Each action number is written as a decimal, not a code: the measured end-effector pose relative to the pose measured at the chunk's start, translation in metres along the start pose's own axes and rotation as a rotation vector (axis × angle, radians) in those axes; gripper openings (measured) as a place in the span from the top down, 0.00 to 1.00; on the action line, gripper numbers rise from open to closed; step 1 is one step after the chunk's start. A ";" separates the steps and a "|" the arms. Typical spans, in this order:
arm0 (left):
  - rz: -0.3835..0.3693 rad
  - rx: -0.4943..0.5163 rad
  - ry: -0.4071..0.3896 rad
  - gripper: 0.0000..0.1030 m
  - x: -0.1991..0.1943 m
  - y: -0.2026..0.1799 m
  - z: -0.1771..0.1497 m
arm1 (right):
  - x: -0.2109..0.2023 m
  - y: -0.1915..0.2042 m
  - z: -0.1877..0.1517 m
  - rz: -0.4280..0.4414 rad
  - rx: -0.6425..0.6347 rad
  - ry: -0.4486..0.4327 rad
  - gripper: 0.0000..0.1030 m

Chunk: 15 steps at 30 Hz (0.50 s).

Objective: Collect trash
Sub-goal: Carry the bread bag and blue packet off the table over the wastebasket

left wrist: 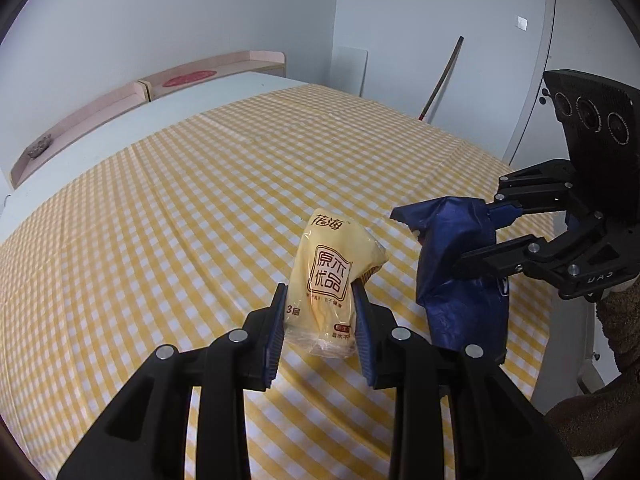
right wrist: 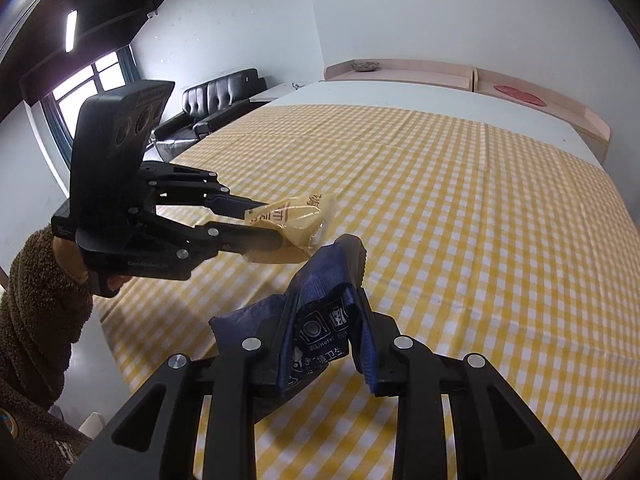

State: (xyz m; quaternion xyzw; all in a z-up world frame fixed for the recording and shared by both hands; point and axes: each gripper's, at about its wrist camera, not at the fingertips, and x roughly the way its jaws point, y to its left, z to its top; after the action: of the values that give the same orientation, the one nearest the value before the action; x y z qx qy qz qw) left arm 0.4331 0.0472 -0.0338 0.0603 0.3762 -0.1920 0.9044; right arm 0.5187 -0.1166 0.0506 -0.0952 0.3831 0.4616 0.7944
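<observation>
My left gripper (left wrist: pixel 318 300) is shut on a yellow tissue packet (left wrist: pixel 332 276) with red Chinese print and holds it above the yellow checked tablecloth (left wrist: pixel 180 208). My right gripper (right wrist: pixel 326 304) is shut on the rim of a dark blue trash bag (right wrist: pixel 320 320), which hangs down from the fingers. In the left wrist view the right gripper (left wrist: pixel 476 236) and the bag (left wrist: pixel 456 272) are just right of the packet. In the right wrist view the left gripper (right wrist: pixel 264 224) holds the packet (right wrist: pixel 292 228) just above and left of the bag.
The tablecloth covers a large white table (right wrist: pixel 360 92). Pink shelf units (left wrist: pixel 120 96) stand along the far wall. A stick (left wrist: pixel 442 76) leans against the wall at the back right. A black sofa (right wrist: pixel 216 100) stands beyond the table's left side.
</observation>
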 end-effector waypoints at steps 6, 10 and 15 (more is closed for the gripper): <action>0.036 -0.003 -0.004 0.69 -0.028 -0.029 -0.018 | -0.023 0.016 -0.010 -0.021 -0.027 -0.021 0.70; 0.096 -0.022 0.015 0.69 -0.041 -0.044 -0.036 | -0.036 0.027 -0.021 -0.019 -0.027 -0.033 0.69; 0.121 -0.069 0.008 0.69 -0.062 -0.056 -0.065 | -0.047 0.052 -0.040 -0.016 -0.061 -0.038 0.69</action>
State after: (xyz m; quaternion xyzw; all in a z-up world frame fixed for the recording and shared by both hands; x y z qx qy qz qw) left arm 0.3287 0.0308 -0.0341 0.0526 0.3821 -0.1237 0.9143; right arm 0.4431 -0.1388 0.0661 -0.1134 0.3529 0.4685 0.8019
